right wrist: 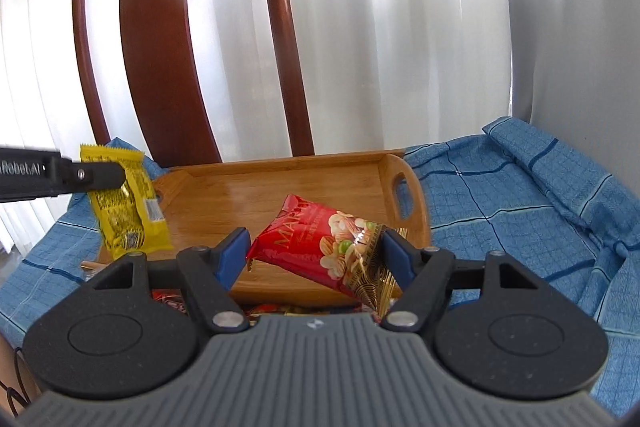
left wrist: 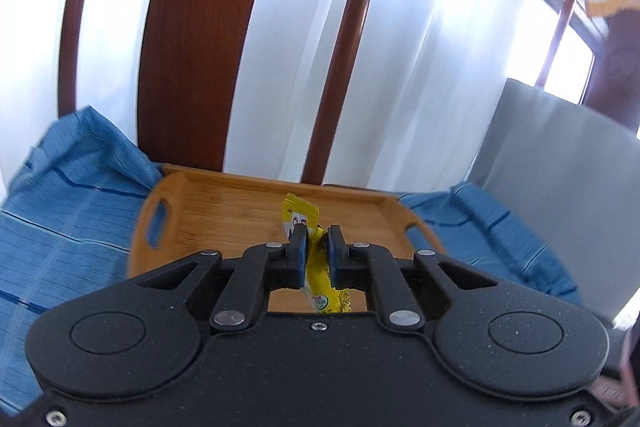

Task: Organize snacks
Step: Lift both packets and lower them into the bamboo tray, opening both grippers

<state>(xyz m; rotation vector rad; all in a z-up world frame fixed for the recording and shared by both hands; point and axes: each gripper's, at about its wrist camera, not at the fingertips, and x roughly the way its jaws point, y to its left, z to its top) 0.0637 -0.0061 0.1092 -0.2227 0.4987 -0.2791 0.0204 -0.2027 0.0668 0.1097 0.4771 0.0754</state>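
Observation:
My left gripper [left wrist: 317, 233] is shut on a yellow snack packet [left wrist: 316, 247], pinched edge-on and held above the near side of the wooden tray [left wrist: 224, 199]. In the right wrist view that yellow packet [right wrist: 128, 211] hangs from the left gripper [right wrist: 120, 175] over the tray's left end. My right gripper [right wrist: 314, 241] grips a red nut packet [right wrist: 320, 247] across its width, its blue pads pressing both ends. The packet is tilted above the near part of the wooden tray [right wrist: 280, 187], whose floor is bare.
The tray lies on a blue checked cloth [right wrist: 500, 207] in front of a dark wooden chair back [right wrist: 160, 47] and white curtains. A grey box [right wrist: 572, 67] stands at the right. More wrapped snacks [right wrist: 172, 297] show under the right gripper.

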